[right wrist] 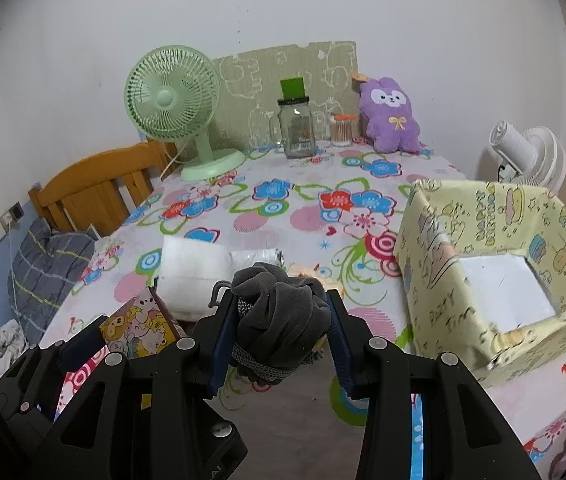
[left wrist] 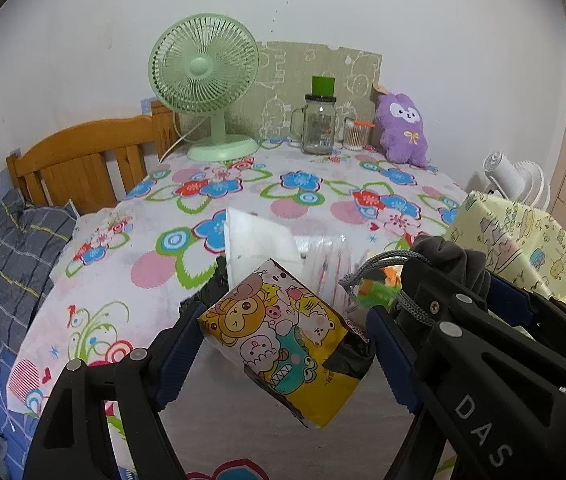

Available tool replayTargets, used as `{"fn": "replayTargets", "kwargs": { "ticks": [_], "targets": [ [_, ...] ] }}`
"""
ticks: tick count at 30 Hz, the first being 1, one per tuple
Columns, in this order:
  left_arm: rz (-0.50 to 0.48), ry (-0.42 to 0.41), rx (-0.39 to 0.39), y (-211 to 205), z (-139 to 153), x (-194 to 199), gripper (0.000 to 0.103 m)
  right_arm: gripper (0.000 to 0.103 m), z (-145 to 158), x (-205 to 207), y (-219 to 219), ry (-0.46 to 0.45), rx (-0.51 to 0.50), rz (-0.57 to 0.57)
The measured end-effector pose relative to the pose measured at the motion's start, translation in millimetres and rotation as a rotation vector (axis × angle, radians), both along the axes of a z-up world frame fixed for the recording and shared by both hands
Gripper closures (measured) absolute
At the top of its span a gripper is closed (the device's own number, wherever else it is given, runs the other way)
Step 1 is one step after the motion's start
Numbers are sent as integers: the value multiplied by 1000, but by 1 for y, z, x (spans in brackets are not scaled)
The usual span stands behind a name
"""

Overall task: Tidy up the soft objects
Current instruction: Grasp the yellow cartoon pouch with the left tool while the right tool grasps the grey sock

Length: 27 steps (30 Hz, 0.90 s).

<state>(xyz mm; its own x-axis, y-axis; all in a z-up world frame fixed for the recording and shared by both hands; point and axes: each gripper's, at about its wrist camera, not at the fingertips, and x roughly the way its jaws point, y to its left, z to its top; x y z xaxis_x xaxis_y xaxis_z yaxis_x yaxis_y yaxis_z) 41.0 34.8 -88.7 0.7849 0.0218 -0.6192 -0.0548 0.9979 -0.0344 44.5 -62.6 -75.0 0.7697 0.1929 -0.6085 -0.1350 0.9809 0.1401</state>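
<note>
- My table [right wrist: 283,216] is wearing a flowered cloth
- Sitting at its back: green fan [right wrist: 175,108], glass jar [right wrist: 297,132], purple plush [right wrist: 391,114]
- A yellow box [right wrist: 495,264] is standing at the right

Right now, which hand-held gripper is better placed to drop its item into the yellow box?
Right. The right hand-held gripper grips the grey pouch beside the open yellow box; the left holds its cartoon packet farther away.

Even soft indoor light, sharp focus, strong fisheye bending, dark corners.
</note>
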Motion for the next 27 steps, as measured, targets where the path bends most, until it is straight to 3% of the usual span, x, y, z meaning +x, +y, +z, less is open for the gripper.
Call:
{"fn": "replayTargets", "kwargs": {
  "ticks": [27],
  "targets": [
    [-21, -94, 13, -26, 66, 3, 20, 57, 71, -4, -26, -97, 2, -8]
  ]
}}
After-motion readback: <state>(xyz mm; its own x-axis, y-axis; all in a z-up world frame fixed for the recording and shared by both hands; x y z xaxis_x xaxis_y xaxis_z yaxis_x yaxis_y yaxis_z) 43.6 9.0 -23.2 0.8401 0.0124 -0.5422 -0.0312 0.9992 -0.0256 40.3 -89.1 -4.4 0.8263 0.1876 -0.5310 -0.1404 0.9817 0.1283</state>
